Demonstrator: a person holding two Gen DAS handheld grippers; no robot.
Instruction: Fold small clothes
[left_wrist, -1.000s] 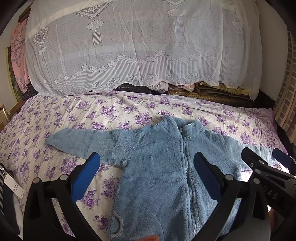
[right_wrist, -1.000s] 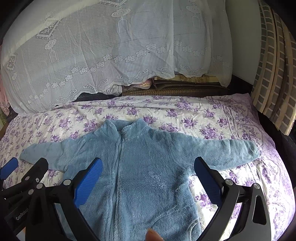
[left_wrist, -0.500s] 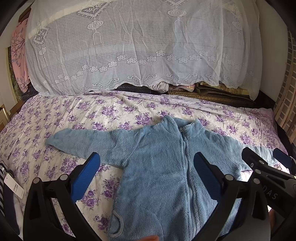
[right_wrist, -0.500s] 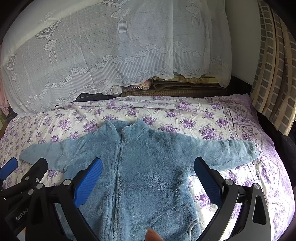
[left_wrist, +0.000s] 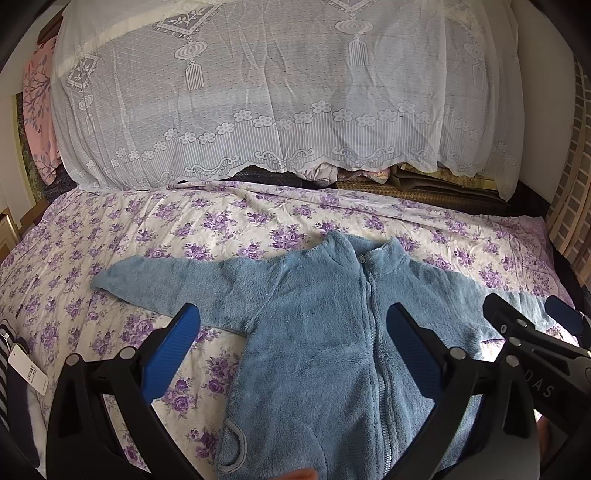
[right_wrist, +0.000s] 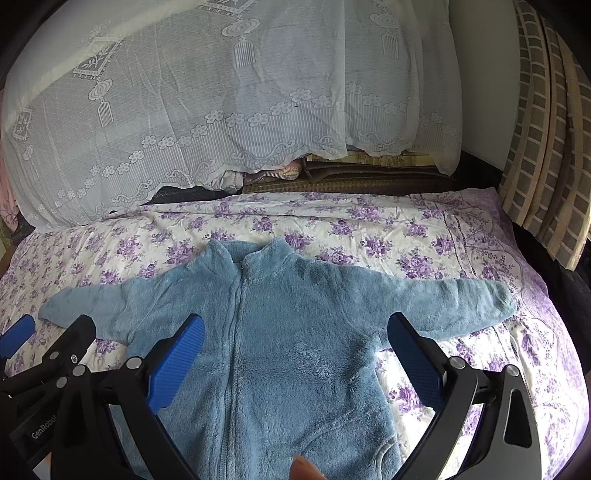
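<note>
Item: blue fleece jacket (right_wrist: 295, 350), child-sized, zip front with stand-up collar. It lies face up on the bed (right_wrist: 406, 225), laid flat near the middle and reaching toward the near edge, collar pointing to the far edge. Zip (right_wrist: 231, 354) closed as far as can be seen. Both sleeves spread straight out sideways: one sleeve (right_wrist: 454, 306) toward the right edge of the bed, the other sleeve (left_wrist: 173, 284) toward the left edge. A pocket opening (left_wrist: 236, 443) shows low on the front. The hem lies out of view at the bottom of both views.

Progress: no fold in the jacket. It looks spread and smoothed, ready for a first fold; by my reckoning the sleeves and body all remain to be folded.

Left gripper (left_wrist: 291, 350): jaws wide apart, holding nothing, poised over the jacket's left side and sleeve root.

Right gripper (right_wrist: 295, 354): jaws wide apart, holding nothing, poised over the chest of the jacket. A fingertip (right_wrist: 303, 469) shows at the bottom edge.

Surroundings: purple-flowered bedsheet (left_wrist: 221, 221), somewhat creased. A striped garment with a paper tag (left_wrist: 27, 371) lies at the near left corner. White lace cloth (left_wrist: 277, 92) drapes over a heap along the far edge.
</note>
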